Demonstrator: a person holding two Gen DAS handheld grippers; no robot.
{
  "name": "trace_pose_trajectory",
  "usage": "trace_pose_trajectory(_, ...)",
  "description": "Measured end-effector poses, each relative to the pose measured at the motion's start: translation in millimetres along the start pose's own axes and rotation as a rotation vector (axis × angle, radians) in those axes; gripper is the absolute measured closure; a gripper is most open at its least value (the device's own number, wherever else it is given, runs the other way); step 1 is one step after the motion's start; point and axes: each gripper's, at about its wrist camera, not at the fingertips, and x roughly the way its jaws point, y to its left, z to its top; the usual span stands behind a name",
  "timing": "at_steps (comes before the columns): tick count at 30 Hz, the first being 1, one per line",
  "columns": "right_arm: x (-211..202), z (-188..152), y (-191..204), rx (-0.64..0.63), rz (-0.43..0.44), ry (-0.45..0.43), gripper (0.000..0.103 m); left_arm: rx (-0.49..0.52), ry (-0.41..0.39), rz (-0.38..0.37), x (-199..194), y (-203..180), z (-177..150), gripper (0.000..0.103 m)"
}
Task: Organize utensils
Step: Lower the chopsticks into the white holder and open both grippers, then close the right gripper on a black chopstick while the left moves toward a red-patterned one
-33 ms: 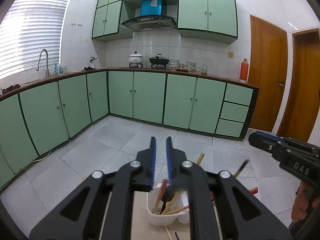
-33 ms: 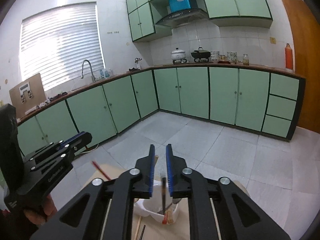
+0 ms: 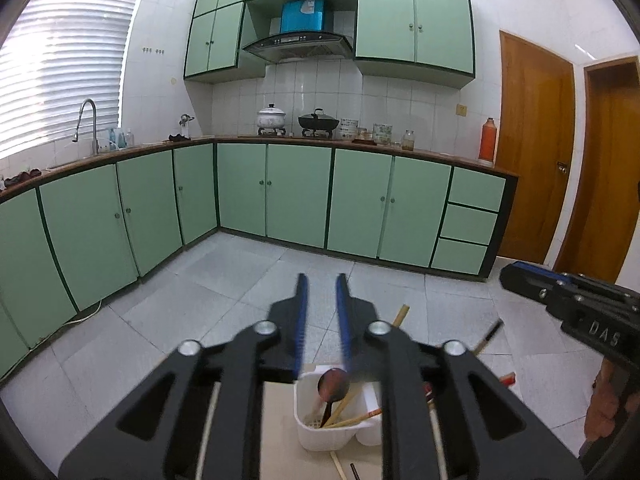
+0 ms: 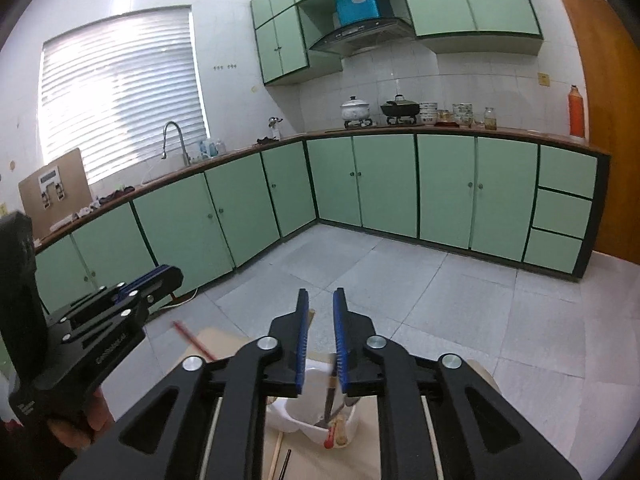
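A white utensil holder (image 3: 340,428) stands on a light wooden board (image 3: 280,440) below both grippers; it also shows in the right wrist view (image 4: 316,424). It holds a dark red spoon (image 3: 333,386) and several chopsticks (image 3: 352,420). My left gripper (image 3: 320,292) is open and empty, above the holder. My right gripper (image 4: 320,304) is open; a dark utensil (image 4: 330,398) stands in the holder just below its right finger. Loose chopsticks (image 3: 340,466) lie on the board.
A red chopstick (image 4: 194,342) sticks out left of the right gripper. Green kitchen cabinets (image 3: 296,196) line the far walls across a tiled floor. Wooden doors (image 3: 536,144) are at the right. Each gripper shows in the other's view (image 3: 576,304) (image 4: 100,320).
Both grippers' jaws have opened a little wider. The spoon now stands free in the holder below the left gripper.
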Motion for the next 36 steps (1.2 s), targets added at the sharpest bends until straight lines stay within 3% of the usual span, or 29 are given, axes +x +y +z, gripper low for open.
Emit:
trace_pose_trajectory(3, -12, -3, -8, 0.029, -0.006, -0.024, 0.072, 0.002, -0.029, 0.000, -15, 0, -1, 0.070)
trace_pose_trajectory(8, -38, -18, -17, 0.061, -0.036, -0.077, 0.055, -0.048, -0.061, -0.003, -41, 6, -12, 0.063)
trace_pose_trajectory(13, -63, -45, -21, 0.093, -0.057, -0.111, 0.046, -0.066, -0.082, 0.017, -66, 5, -39, 0.052)
trace_pose_trajectory(17, -79, -84, -23, 0.129, -0.075, -0.105, 0.041, -0.079, -0.055, 0.029, -79, 4, -71, 0.044)
trace_pose_trajectory(23, -81, -149, -18, 0.143, -0.111, -0.011, 0.036, -0.066, -0.007, 0.069, -91, 5, -123, 0.035)
trace_pose_trajectory(32, -70, -224, -2, 0.110, -0.141, 0.144, 0.031, -0.025, 0.165, 0.099, -85, 17, -197, 0.029)
trace_pose_trajectory(36, -68, -249, 6, 0.100, -0.149, 0.199, 0.024, -0.006, 0.238, 0.104, -85, 23, -224, 0.021)
